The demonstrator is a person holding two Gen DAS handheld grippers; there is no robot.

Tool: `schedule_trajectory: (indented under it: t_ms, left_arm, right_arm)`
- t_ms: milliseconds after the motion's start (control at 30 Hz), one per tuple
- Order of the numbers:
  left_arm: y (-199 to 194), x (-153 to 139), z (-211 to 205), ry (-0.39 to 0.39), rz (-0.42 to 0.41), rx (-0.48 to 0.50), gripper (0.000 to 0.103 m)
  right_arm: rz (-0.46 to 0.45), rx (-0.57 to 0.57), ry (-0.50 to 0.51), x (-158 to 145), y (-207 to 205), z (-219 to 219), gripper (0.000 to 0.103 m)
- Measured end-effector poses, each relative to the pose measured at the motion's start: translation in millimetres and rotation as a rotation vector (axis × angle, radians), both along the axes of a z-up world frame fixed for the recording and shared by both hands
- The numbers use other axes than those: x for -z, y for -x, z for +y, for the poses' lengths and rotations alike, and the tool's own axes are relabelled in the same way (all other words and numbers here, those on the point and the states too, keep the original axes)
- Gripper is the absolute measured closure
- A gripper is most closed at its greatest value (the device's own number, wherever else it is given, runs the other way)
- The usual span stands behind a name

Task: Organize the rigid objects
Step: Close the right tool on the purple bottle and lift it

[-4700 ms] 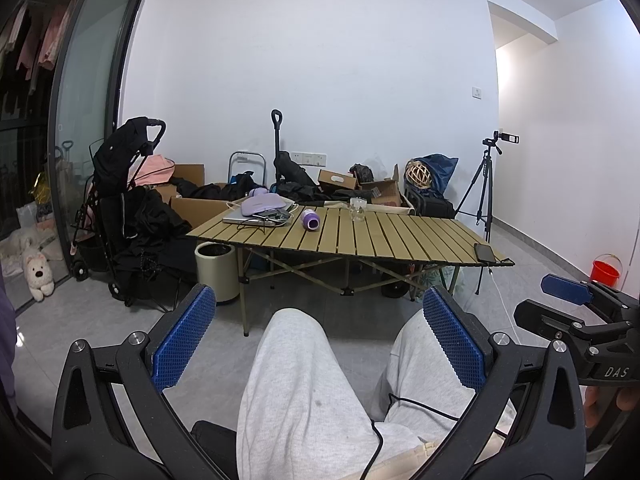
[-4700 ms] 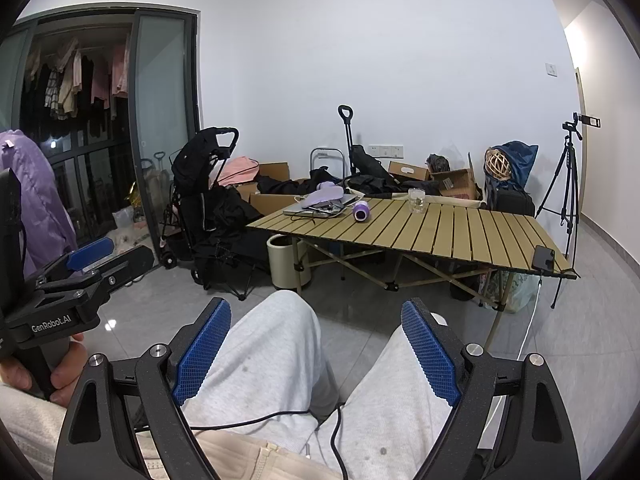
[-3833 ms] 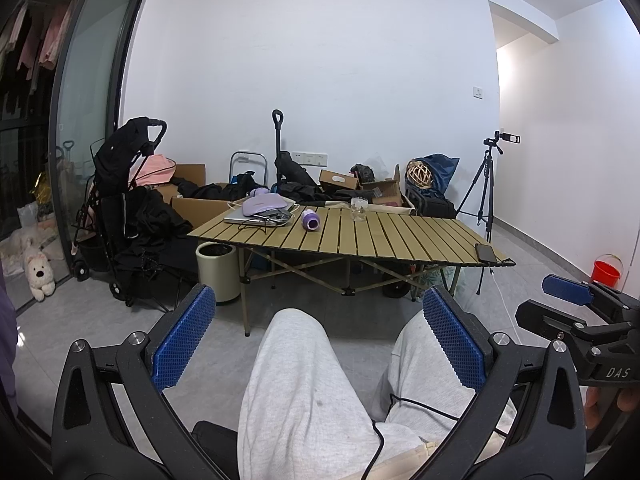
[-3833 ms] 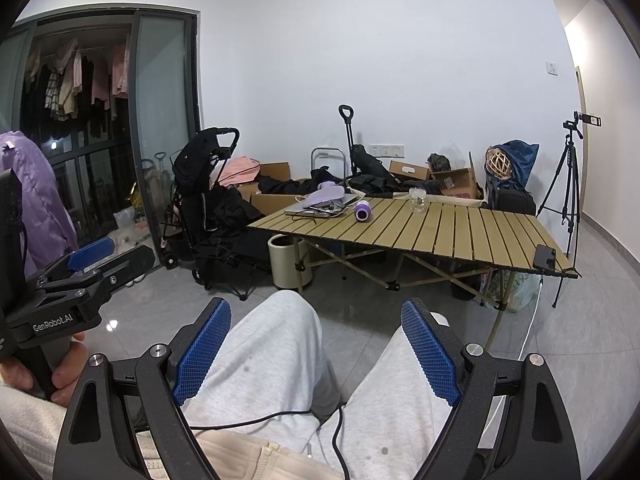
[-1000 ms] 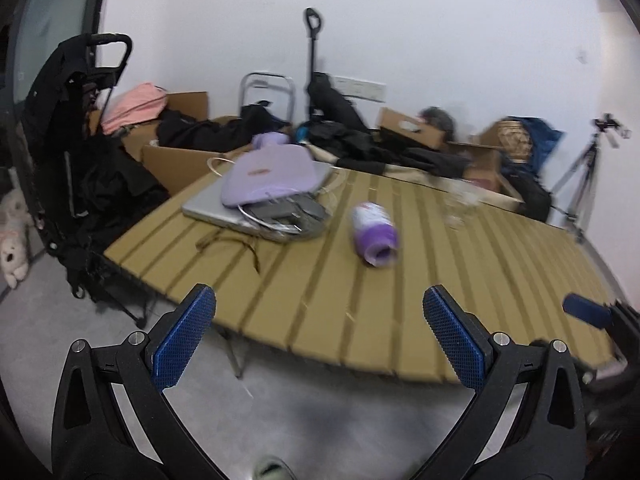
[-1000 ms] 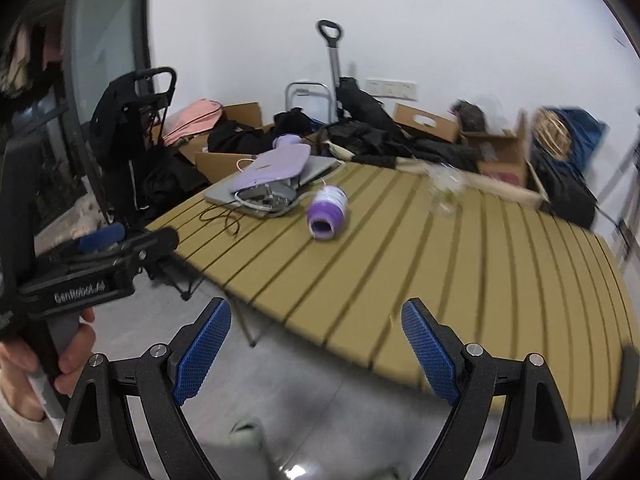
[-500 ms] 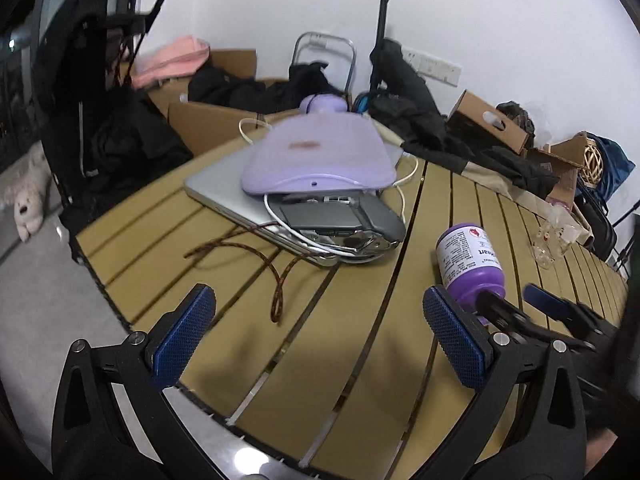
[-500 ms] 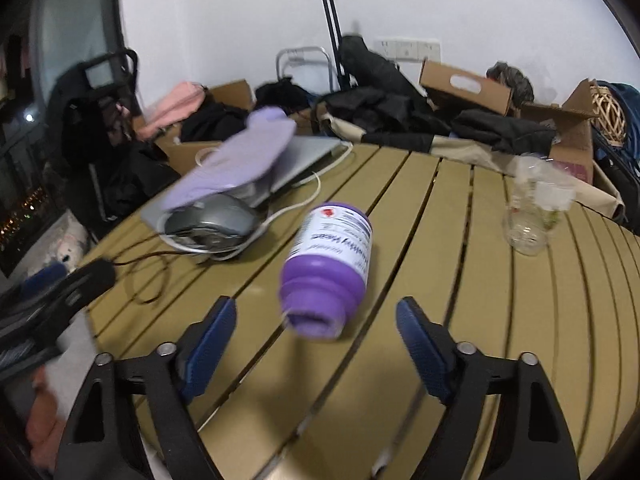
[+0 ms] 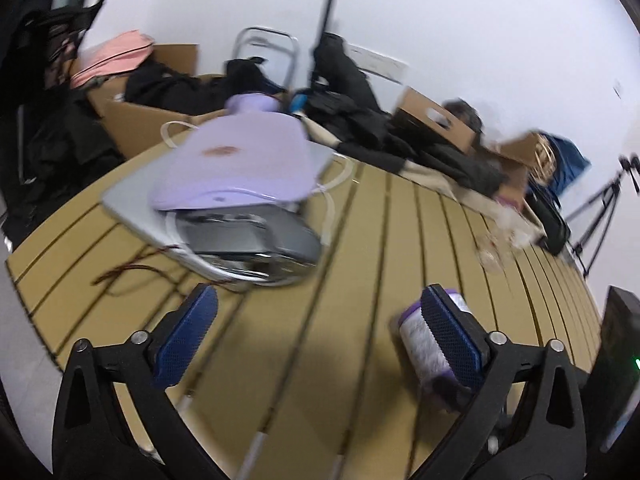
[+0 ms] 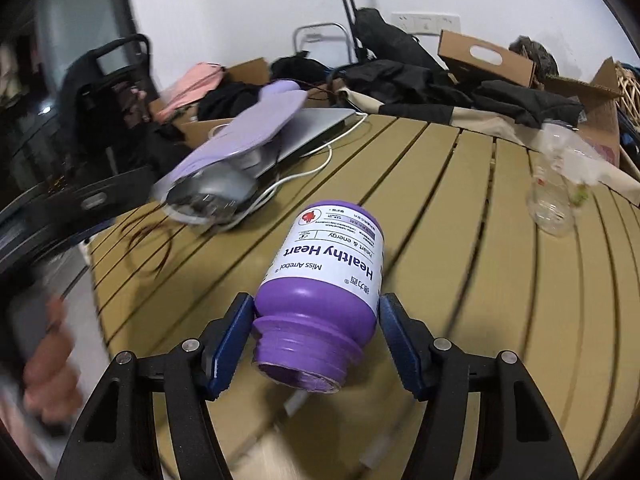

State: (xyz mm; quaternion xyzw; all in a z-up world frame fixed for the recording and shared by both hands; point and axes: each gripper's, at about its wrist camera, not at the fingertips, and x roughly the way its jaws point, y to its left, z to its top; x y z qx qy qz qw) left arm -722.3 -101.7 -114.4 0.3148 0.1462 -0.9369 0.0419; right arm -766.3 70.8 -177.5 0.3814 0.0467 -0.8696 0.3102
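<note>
barely begun: the bottle (image 10: 320, 296) lies on its side on the table (image 10: 460, 248), cap at 6 o'clock, right gripper (image 10: 316, 344) straddling it, contact uncertain. left gripper (image 9: 320, 336) spread, empty. clutter at 10 o'clock untouched.

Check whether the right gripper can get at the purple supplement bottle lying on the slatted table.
Probably yes. The purple supplement bottle lies on its side on the slatted table, its neck already between the right gripper's spread fingers, with nothing between them and the bottle.
</note>
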Motion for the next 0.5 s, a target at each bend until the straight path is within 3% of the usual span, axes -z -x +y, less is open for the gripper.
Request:
schedule_trajectory:
  t_ms: [100, 333, 500]
  left_arm:
    - [11.0, 9.0, 20.1, -0.03, -0.056, 0.033, 0.022]
    - [20.8, 26.9, 53.8, -0.106, -0.116, 0.158, 0.034]
    - [22.8, 32.8, 65.4, -0.053, -0.115, 0.199, 0.059]
  right_arm:
    - [0.01, -0.042, -0.02, 2.5, -20.8, 10.0, 0.034]
    - [0.009, -0.152, -0.019, 4.0, -39.9, 12.4, 0.034]
    - [0.022, -0.208, -0.018, 2.8, -39.9, 11.3, 0.033]
